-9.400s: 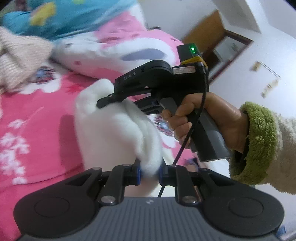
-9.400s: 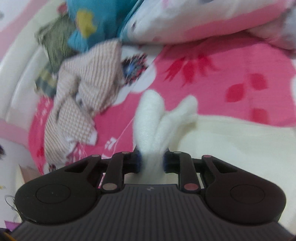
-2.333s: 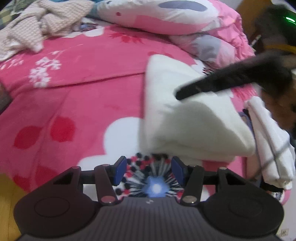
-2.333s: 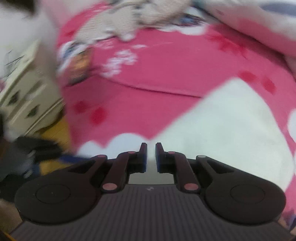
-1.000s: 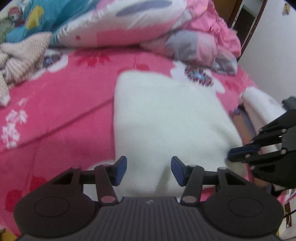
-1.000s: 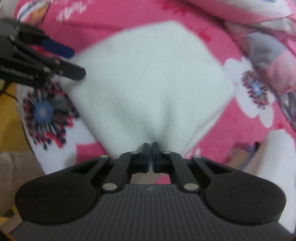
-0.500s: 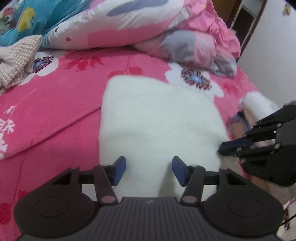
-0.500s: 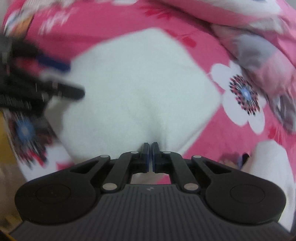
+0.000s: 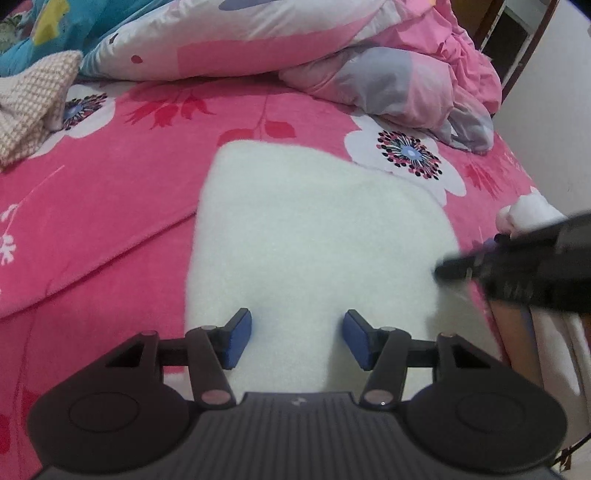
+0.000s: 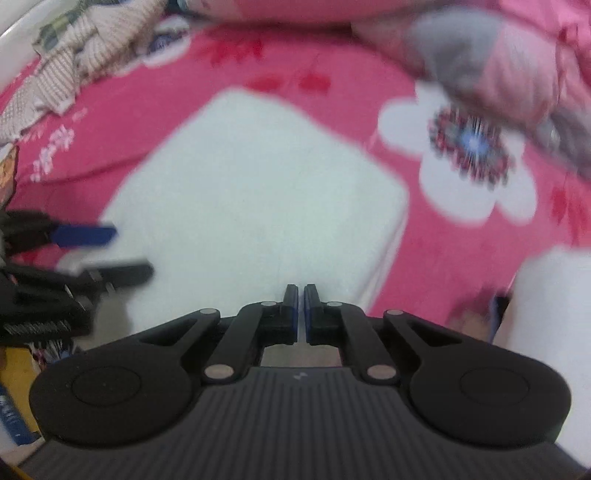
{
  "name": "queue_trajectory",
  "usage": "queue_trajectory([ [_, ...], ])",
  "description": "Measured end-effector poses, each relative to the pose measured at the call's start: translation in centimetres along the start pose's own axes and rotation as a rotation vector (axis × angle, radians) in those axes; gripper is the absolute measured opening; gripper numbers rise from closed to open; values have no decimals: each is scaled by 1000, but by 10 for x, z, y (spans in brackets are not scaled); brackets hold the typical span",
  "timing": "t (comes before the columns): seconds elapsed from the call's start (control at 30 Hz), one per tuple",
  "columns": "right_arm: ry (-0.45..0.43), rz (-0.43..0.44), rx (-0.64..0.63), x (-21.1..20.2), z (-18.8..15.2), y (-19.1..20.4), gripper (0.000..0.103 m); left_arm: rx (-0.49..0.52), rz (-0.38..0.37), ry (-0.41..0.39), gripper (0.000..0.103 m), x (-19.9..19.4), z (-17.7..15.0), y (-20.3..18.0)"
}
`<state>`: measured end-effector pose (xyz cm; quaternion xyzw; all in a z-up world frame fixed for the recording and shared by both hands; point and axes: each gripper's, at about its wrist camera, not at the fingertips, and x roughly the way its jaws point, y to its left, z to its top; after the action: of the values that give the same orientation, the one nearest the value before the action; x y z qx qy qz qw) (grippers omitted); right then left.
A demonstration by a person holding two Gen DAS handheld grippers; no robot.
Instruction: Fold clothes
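A folded white fleece garment (image 9: 314, 236) lies flat on the pink flowered bed. My left gripper (image 9: 297, 338) is open and empty, its blue pads over the garment's near edge. It shows at the left of the right wrist view (image 10: 107, 251). My right gripper (image 10: 300, 299) is shut and empty above the garment (image 10: 251, 192), whose near edge it overlaps. It enters the left wrist view from the right as a blurred black shape (image 9: 517, 266) at the garment's right edge.
A beige knitted garment (image 9: 29, 99) lies crumpled at the far left. Pink and grey bedding (image 9: 332, 55) is piled along the back. Another folded white cloth (image 10: 554, 332) lies at the bed's right edge. A doorway (image 9: 513, 33) is at the top right.
The white garment, earlier held up in both grippers, now lies folded on the bed. My left gripper has opened and released it. My right gripper has swung across its right side, still shut.
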<state>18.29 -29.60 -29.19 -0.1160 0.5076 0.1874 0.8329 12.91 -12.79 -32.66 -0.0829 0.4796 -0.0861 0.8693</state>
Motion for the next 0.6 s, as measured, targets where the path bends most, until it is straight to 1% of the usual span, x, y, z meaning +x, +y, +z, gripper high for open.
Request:
queue_trajectory([
  [0.07,-46,-22,12,0,10,-6,1,1,-1,-13,57,-1,-3,0],
  [0.1,-49,-29,28,6,13,-11,2,0,0,-18,57,-2,-5,0],
  [0.17,-15,-25,55,26,11,-23,1,-6,0,-27,57,-3,-7,-1],
  [0.23,5,-12,40,43,2,-27,1,-14,2,-27,57,-3,-8,-1],
  [0.33,38,-32,19,38,17,-22,1,-32,-1,-26,58,-3,-7,0],
  [0.47,-41,-71,-5,20,36,-15,2,-45,-12,-24,58,-4,-7,4],
  [0.6,-1,-67,61,45,37,-25,3,-43,-22,-19,58,-5,-6,5],
])
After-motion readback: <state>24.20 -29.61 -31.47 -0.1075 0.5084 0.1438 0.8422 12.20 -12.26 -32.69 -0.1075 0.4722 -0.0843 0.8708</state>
